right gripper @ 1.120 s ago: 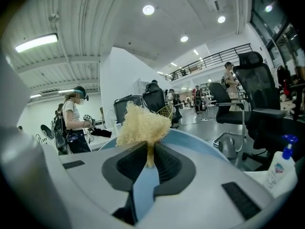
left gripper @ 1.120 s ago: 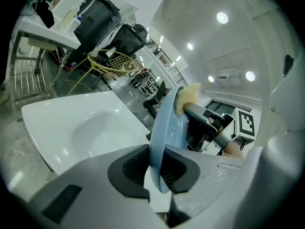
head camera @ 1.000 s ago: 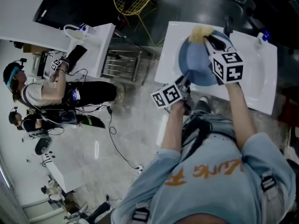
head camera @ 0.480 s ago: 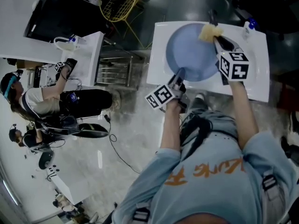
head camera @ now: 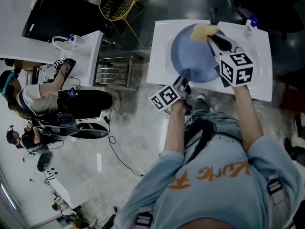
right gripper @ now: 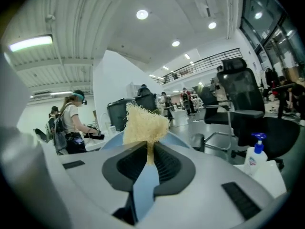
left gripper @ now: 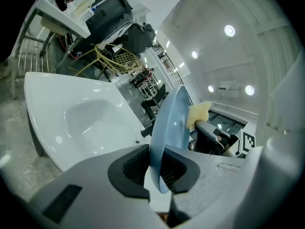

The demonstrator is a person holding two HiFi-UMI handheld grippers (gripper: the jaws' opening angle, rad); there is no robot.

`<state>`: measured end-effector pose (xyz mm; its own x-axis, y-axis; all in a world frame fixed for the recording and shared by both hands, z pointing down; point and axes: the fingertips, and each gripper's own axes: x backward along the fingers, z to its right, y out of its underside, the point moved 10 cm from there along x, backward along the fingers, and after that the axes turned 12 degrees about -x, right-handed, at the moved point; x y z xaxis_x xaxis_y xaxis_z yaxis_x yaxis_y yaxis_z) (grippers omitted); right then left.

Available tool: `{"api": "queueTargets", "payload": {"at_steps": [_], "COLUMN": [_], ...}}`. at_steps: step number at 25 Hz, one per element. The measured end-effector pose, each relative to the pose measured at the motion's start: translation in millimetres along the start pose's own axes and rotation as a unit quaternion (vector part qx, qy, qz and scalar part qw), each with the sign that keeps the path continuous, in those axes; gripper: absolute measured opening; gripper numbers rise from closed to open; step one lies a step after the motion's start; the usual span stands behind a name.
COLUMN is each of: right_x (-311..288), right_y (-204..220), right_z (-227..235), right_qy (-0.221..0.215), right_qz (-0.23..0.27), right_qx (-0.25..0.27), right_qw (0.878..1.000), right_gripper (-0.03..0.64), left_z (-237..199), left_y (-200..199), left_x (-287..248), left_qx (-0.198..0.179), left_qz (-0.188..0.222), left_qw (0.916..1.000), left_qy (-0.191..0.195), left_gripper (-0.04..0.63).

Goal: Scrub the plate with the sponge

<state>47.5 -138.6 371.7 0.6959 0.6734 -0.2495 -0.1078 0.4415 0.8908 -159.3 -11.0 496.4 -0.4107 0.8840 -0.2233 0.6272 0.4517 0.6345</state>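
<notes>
A round blue plate point(head camera: 193, 51) is held over the white sink point(head camera: 162, 51). My left gripper point(head camera: 183, 78) is shut on the plate's near rim; in the left gripper view the plate point(left gripper: 169, 128) stands edge-on between the jaws. My right gripper point(head camera: 213, 38) is shut on a yellow sponge point(head camera: 202, 31), which rests against the plate's far upper edge. In the right gripper view the sponge point(right gripper: 143, 123) sticks out from the closed jaws, with the blue plate point(right gripper: 143, 185) behind and below it.
A spray bottle point(head camera: 249, 25) stands on the sink's far right corner, seen also as the bottle point(right gripper: 255, 156) in the right gripper view. A yellow wire basket point(head camera: 116, 1) and a metal rack point(head camera: 112, 70) lie left of the sink. People point(head camera: 28, 97) work at a white table point(head camera: 57, 46) at the left.
The sponge in my right gripper has slid left along the plate's far edge. The plate stays in my left gripper.
</notes>
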Motion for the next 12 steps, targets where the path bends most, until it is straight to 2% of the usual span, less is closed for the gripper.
{"api": "queueTargets", "payload": {"at_steps": [3, 6, 9, 12], "right_x": [-12, -25, -37, -44], "right_y": [6, 19, 35, 45], "right_z": [-40, -70, -80, -78], "right_qy": [-0.066, -0.107, -0.123, -0.117], "right_qz": [-0.027, -0.053, -0.070, -0.088], "right_qx": [0.031, 0.055, 0.066, 0.063], "right_qw": [0.997, 0.991, 0.988, 0.987], "right_gripper": [0.044, 0.044, 0.044, 0.046], "left_z": [3, 4, 3, 1], "left_y": [0, 0, 1, 2], "left_x": [6, 13, 17, 19], "left_qx": [-0.005, -0.005, -0.005, -0.003], "left_qz": [0.000, 0.002, 0.005, 0.006], "left_qw": [1.0000, 1.0000, 0.9999, 0.9999], "left_qy": [-0.002, -0.002, -0.007, -0.008], "left_gripper": [0.031, 0.031, 0.031, 0.031]}}
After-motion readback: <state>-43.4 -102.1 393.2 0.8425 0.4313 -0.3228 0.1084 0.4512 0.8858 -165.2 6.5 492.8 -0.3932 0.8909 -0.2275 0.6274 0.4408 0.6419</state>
